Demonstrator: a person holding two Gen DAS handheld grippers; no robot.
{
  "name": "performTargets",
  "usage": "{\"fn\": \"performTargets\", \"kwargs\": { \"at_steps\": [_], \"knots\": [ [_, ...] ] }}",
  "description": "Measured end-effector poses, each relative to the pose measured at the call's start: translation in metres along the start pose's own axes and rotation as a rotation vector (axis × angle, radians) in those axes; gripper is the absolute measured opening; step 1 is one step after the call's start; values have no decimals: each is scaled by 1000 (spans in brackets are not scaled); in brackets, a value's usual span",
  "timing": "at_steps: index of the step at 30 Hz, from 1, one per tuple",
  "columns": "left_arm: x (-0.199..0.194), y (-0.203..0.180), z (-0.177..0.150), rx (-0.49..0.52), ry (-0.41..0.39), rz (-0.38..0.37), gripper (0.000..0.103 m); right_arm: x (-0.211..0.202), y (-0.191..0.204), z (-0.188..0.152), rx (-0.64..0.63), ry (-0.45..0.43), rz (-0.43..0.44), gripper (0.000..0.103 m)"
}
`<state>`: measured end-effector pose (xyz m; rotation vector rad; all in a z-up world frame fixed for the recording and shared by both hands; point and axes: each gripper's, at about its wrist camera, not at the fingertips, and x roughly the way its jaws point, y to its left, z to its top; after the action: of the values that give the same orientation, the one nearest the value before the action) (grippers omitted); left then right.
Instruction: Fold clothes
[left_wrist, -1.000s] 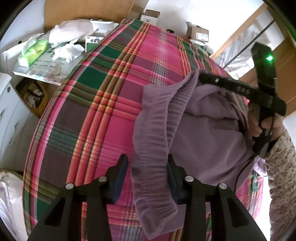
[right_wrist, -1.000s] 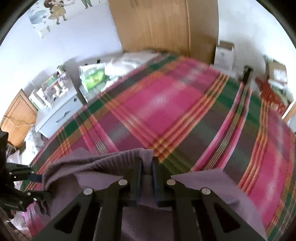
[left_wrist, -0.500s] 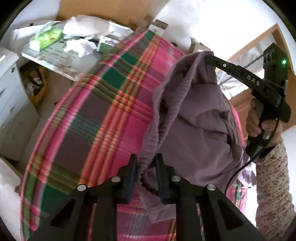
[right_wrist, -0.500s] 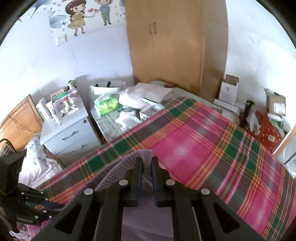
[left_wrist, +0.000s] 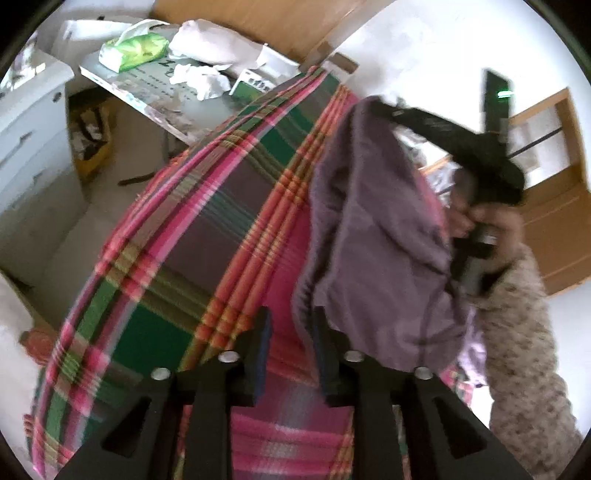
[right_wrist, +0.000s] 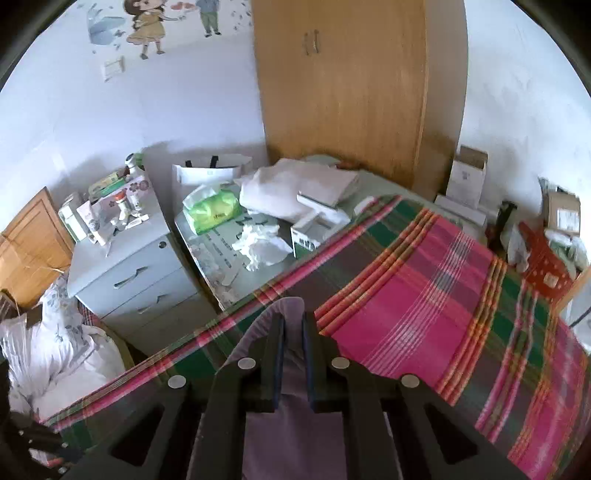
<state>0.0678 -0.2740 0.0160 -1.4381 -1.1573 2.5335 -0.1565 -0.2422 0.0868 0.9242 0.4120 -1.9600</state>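
A purple garment (left_wrist: 376, 229) hangs in the air over the plaid bedcover (left_wrist: 207, 236). My right gripper (left_wrist: 384, 107) holds it up by its top edge, with a hand (left_wrist: 495, 225) on the handle. In the right wrist view that gripper (right_wrist: 293, 325) is shut on a purple fold (right_wrist: 288, 424). My left gripper (left_wrist: 291, 332) is at the garment's lower corner. Its jaws stand a little apart: the hem runs along the right finger (left_wrist: 319, 343), and pink bedcover shows through the rest of the gap.
Left of the bed, a low table (right_wrist: 221, 258) carries a green tissue pack (right_wrist: 212, 208), crumpled paper and white bags. A white drawer unit (right_wrist: 129, 273) stands beside it. A wooden wardrobe (right_wrist: 343, 85) and boxes (right_wrist: 467, 173) are behind the bed. White bedding (right_wrist: 55, 350) lies at lower left.
Both grippers have risen, lifting the garment off the bed. The left gripper closed on the hem half a second ago, and its jaws are now slightly wider apart.
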Motion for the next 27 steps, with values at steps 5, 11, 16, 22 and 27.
{"fn": "performTargets", "kwargs": {
  "at_steps": [5,11,16,22,27],
  "knots": [
    [-3,11,-13,-77,6,-68,36,19,-7,-10,32,32,4,10],
    [0,-1,-28,-39,-5,-149,52,27,-13,-14,63,51,9,10],
    [6,-5,-28,-79,-7,-118,52,31,-14,-15,84,59,13,10],
    [9,-9,-20,-141,-73,-91,52,32,-16,-18,102,59,19,10],
    [13,-22,-20,-57,-80,7,36,29,-18,-17,114,62,15,10]
  ]
}}
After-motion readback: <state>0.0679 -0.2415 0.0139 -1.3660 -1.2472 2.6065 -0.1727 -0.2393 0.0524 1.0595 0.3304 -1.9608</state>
